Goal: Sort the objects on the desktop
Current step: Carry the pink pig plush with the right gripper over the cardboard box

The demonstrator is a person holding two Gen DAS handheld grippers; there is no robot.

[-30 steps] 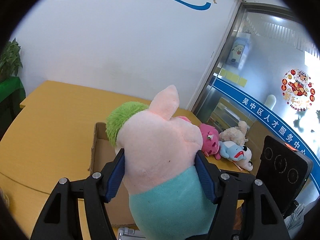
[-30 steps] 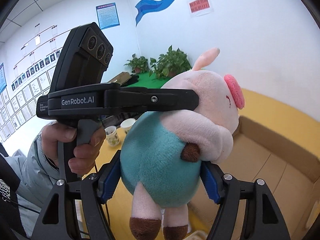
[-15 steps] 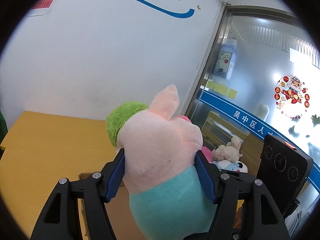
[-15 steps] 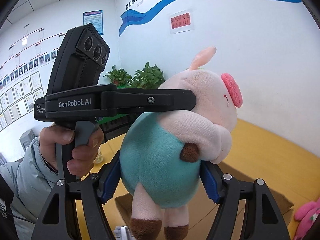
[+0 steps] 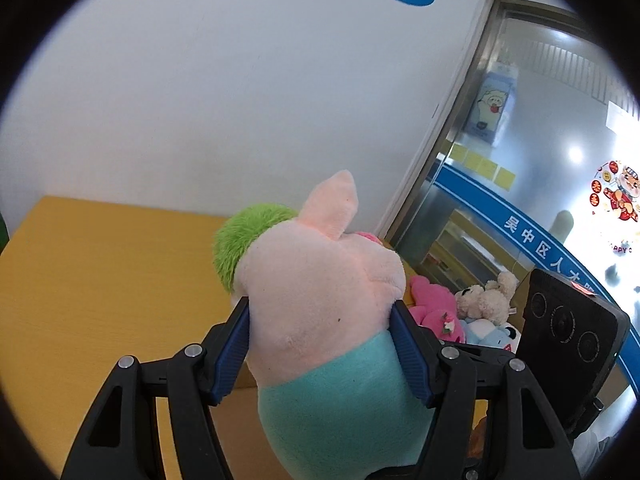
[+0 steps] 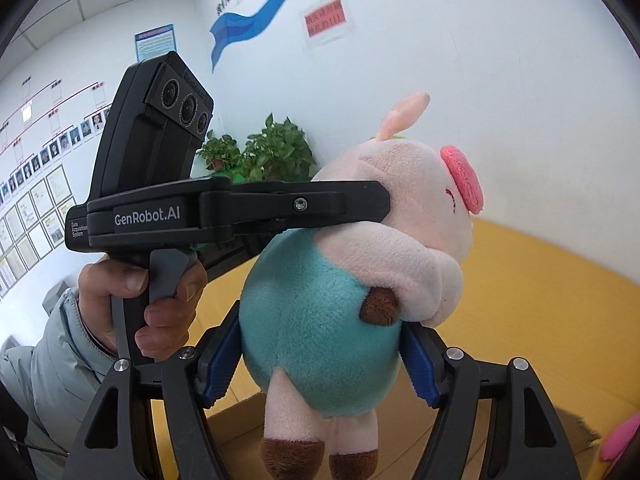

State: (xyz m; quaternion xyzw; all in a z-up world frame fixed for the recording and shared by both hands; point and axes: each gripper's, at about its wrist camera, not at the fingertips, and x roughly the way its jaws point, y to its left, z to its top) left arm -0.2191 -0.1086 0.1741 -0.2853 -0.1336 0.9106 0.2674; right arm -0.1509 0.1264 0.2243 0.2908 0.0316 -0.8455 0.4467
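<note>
A plush pig [image 5: 320, 280] with a pink head, a teal belly and a green fuzzy tuft [image 5: 248, 240] hangs in the air above the yellow table [image 5: 100, 280]. My left gripper [image 5: 320, 320] is shut on its upper body, blue pads pressed in on both sides. In the right wrist view my right gripper [image 6: 320, 332] is shut on the teal belly of the same pig [image 6: 320, 320], whose legs dangle below. One finger of the left gripper [image 6: 360, 204] lies across the pig's neck, with a person's hand [image 6: 120, 292] on that gripper's handle.
An open cardboard box [image 6: 460, 440] lies below the pig. A pink plush [image 5: 432, 308], a beige bear [image 5: 484, 300] and a blue-white plush [image 5: 492, 332] are piled at the table's right end by a glass door. Potted plants [image 6: 276, 152] stand at the far left end.
Both grippers have carried the pig sideways together, the grips unchanged. The cardboard box has slid low in both views. The plush pile looms larger in the left wrist view.
</note>
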